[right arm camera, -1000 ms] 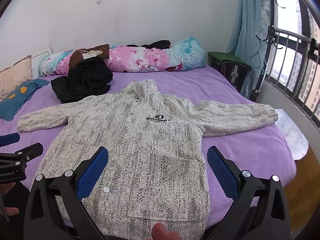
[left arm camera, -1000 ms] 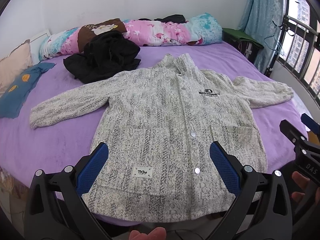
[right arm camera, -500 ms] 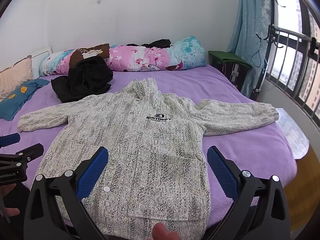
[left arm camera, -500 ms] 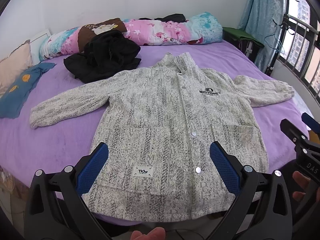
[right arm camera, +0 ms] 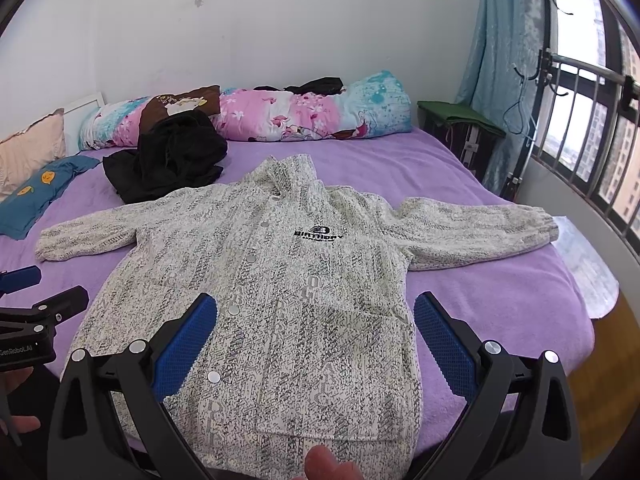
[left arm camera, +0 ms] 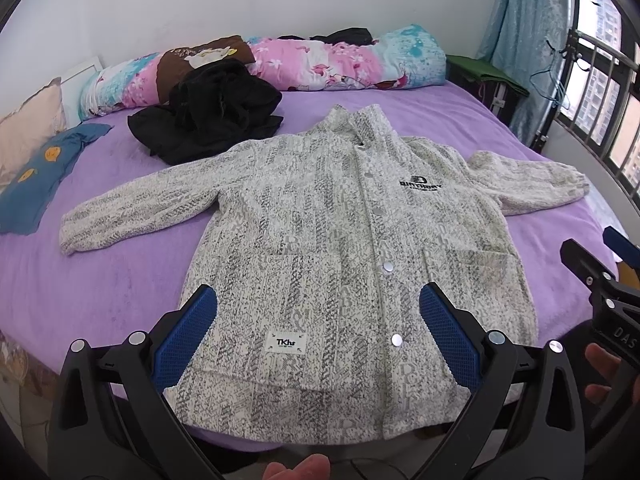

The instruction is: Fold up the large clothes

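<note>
walls (right arm camera: 280, 20): plain white | bed (right arm camera: 500, 300): purple sheet | window (right arm camera: 592, 92): barred, daylight at right | curtain (right arm camera: 500, 40): pale blue

We read "TKhs" on the small white rectangular fabric label (left arm camera: 285, 343) sewn low on the speckled grey-and-cream knitted snap-button jacket (left arm camera: 320, 240). The black chest print (right arm camera: 319, 235) on that jacket reads "BIRTHDAY"; the smaller line under it is illegible. The black plastic left gripper body (right arm camera: 24, 350) reads "GenRobot.AI". The black right gripper body (left arm camera: 618, 338) shows "DAS", cut off.
</note>
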Action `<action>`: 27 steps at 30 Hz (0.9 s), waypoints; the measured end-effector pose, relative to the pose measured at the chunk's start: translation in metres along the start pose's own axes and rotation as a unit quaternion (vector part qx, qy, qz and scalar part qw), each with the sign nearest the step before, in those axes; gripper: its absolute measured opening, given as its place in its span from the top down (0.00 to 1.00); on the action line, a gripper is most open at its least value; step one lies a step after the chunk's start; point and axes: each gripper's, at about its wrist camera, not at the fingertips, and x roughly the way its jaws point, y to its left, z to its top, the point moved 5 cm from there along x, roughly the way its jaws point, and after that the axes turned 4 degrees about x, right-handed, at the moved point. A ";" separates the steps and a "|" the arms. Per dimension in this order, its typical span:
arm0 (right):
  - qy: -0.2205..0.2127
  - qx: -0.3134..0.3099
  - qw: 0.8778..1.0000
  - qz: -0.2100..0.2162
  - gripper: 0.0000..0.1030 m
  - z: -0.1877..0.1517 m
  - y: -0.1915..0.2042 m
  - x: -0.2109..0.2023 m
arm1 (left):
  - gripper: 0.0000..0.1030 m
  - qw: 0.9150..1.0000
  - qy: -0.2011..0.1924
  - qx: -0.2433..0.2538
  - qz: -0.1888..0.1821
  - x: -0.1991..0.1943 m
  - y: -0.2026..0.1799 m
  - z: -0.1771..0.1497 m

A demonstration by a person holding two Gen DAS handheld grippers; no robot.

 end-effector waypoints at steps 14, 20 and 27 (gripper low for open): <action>-0.002 0.001 1.000 -0.001 0.06 -0.002 0.001 0.000 | 0.06 1.000 -0.001 0.000 0.002 -0.001 0.002 0.002; -0.001 0.001 1.000 -0.001 0.06 -0.003 0.000 0.000 | 0.06 1.000 0.000 -0.003 0.001 -0.001 0.001 0.002; 0.007 0.008 1.000 -0.003 0.06 -0.003 -0.008 0.009 | 0.06 1.000 0.007 -0.007 -0.007 0.008 0.001 0.002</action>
